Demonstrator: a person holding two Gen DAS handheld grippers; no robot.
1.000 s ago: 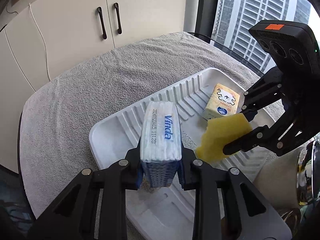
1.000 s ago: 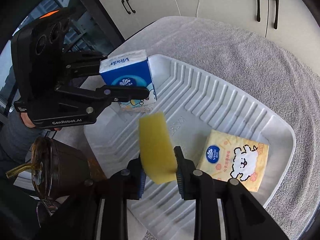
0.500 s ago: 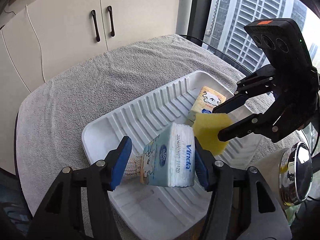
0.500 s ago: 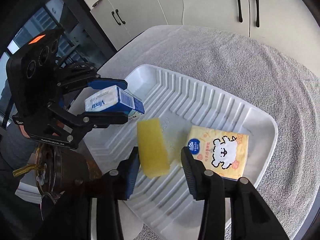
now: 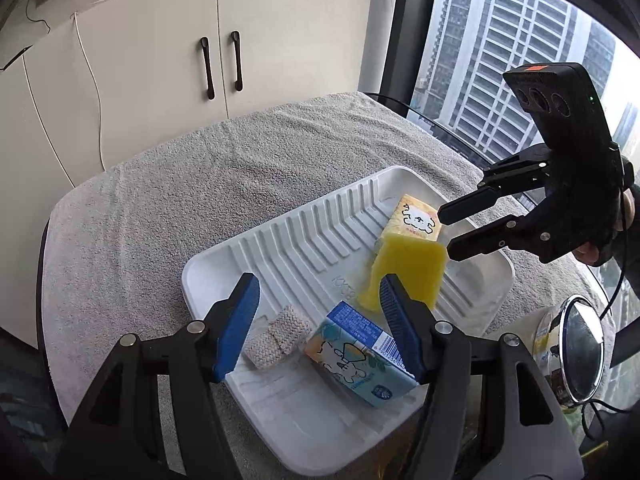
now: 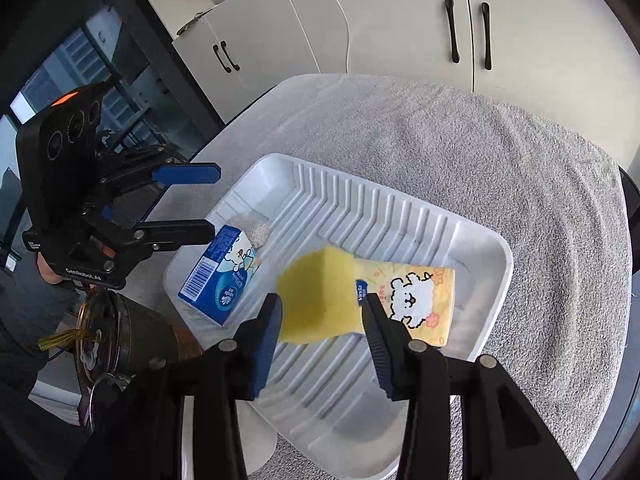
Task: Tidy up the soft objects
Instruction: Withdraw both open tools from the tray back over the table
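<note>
A white ribbed tray (image 5: 304, 240) (image 6: 408, 216) sits on a grey towel. In it lie a blue Vinda tissue pack (image 5: 360, 360) (image 6: 220, 276), a yellow sponge (image 5: 404, 276) (image 6: 316, 296), a yellow tissue pack with a dog drawing (image 5: 416, 216) (image 6: 416, 300) and a small beige knitted piece (image 5: 276, 336) (image 6: 256, 228). My left gripper (image 5: 316, 320) (image 6: 208, 200) is open above the blue pack. My right gripper (image 6: 320, 340) (image 5: 444, 228) is open, its jaws either side of the sponge, which leans on the yellow pack.
The grey towel (image 5: 180, 184) covers a rounded table. White cabinets (image 5: 200, 40) stand behind it and a window on the right. A dark lidded cup (image 6: 120, 336) and a shiny round lid (image 5: 580, 344) stand at the table's near edge.
Both grippers have opened and pulled back. The blue tissue pack dropped from the left gripper and lies flat in the tray. The sponge left the right gripper and rests against the yellow pack.
</note>
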